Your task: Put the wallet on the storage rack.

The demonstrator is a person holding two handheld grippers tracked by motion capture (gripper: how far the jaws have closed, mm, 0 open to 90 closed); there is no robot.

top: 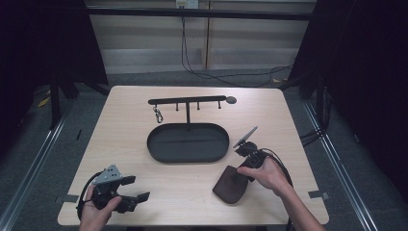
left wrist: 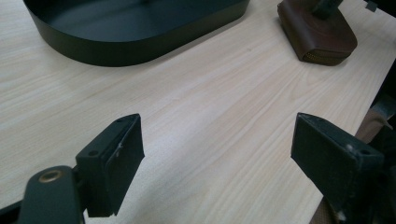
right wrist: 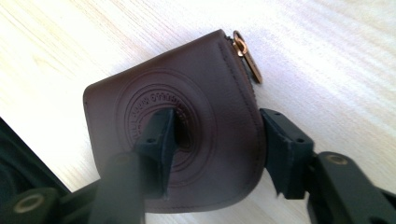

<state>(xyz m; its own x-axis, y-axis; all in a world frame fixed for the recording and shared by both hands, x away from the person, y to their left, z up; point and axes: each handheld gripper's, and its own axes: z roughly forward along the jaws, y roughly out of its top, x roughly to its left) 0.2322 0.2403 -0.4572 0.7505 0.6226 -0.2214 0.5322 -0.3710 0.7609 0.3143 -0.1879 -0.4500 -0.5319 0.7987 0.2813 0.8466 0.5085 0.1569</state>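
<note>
**Brown pouch straddled by the right jaws**

A brown leather pouch (top: 232, 185) is seen lying flat on the tabletop (top: 192, 192), lower right of centre in the high view. Its zipper pull (right wrist: 247, 56) is pointed toward the upper right of the right gripper view. The right gripper (right wrist: 217, 140) is set over it, jaws apart: one on the embossed face, one just beside the curved edge. The left gripper (top: 132, 188) is held at lower left, jaws wide apart. A black oval tray (top: 187, 143) is seen at centre.
</note>
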